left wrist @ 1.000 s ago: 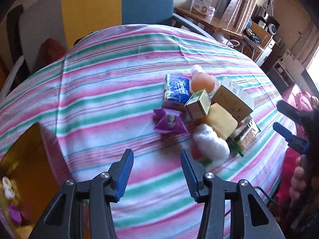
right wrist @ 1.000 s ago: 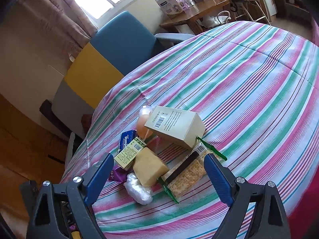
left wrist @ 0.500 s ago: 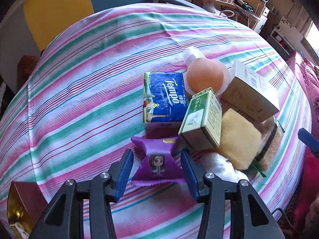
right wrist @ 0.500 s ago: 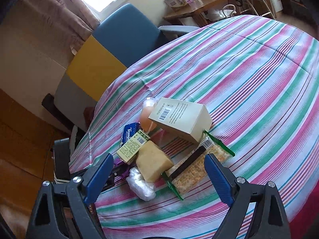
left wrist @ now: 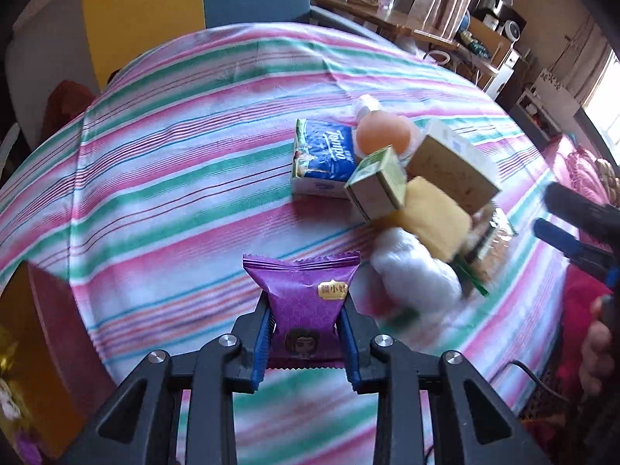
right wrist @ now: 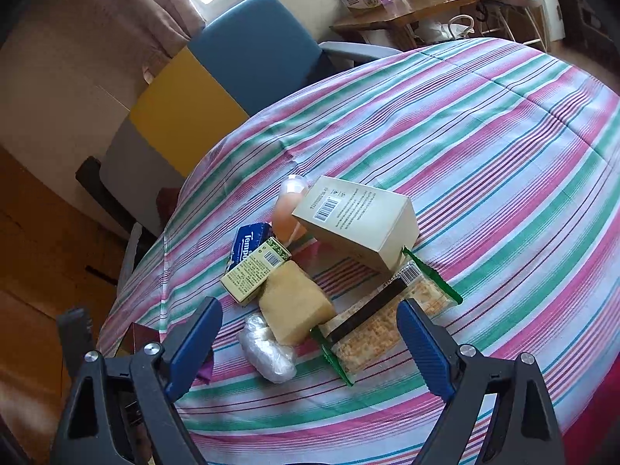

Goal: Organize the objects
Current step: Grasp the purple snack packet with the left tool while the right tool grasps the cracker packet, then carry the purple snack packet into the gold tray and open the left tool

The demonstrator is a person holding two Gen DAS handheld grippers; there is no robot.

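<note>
- The left gripper (left wrist: 306,333), black-framed with blue ribbed pads, has just been closing, and its pads now press on both sides of a purple foil snack packet (left wrist: 304,310) printed with a cartoon face; the packet's crimped top edge stands up past the fingertips, nearer the camera than the heap of goods.
- The right gripper (right wrist: 310,333), of the same make, has its jaws spread wide with nothing between them, poised on the near side of the heap.
- All of it rests on a round table under a cloth striped in pink, green and white (right wrist: 484,162).
- Nearest in the heap, seen from the right wrist, lies a crumpled clear plastic bundle (right wrist: 267,348).
- Just beside it lies a green-edged clear pack of crackers with a dark band (right wrist: 383,321).
- A pale yellow sponge-like block (right wrist: 294,306) sits between the bundle and the crackers, touching a small green and cream carton (right wrist: 254,273).
- Behind the block a larger beige cardboard box with a barcode (right wrist: 360,224) lies tilted, one end over the cracker pack.
- A blue tissue packet (right wrist: 248,242) lies behind the small carton.
- A peach-coloured bottle with a clear cap (right wrist: 286,209) lies at the heap's far side, partly hidden by the beige box.
- Beyond the table stand chairs with blue (right wrist: 259,50) and yellow (right wrist: 182,112) backs.
</note>
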